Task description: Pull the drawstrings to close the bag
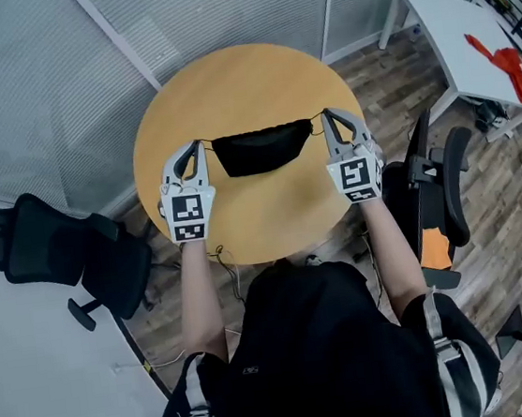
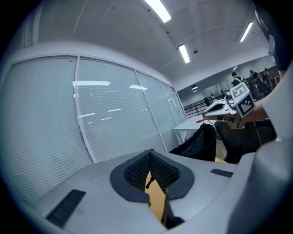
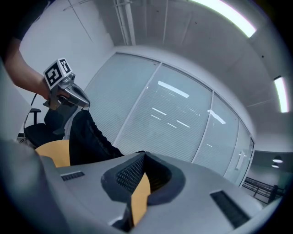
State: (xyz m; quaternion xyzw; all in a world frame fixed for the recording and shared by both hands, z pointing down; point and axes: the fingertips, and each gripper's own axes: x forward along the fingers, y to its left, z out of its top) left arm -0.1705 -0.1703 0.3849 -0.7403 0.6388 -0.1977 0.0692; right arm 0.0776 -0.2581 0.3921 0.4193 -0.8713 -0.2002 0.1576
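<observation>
Item: soft black fabric drawstring bag (image 1: 263, 149), half-moon in outline, matte and limp, its upper hem gathered into small puckers. Location: over the middle of the round pale-wood table (image 1: 236, 78), strung between the two grippers; it appears to hang just clear of the smooth tabletop rather than lie on it. Fittings: thin black drawstrings (image 1: 317, 118), one leaving each end of the hem, both drawn taut. Left gripper (image 1: 199, 145): grey moulded plastic with ribbed dark pads, jaws pressed fully together on the cord at the bag's left end. Right gripper (image 1: 324, 114): same make, jaws likewise clamped tight on the cord at the right end. Step in hand, by judgement: the pull itself, both cords held and under tension. The hem spans most of the gap between the grippers, so the mouth looks only partly cinched. Next move calls for drawing the grippers further apart, level with each other, without slackening either grip, until the fabric bunches to a tight knot.
</observation>
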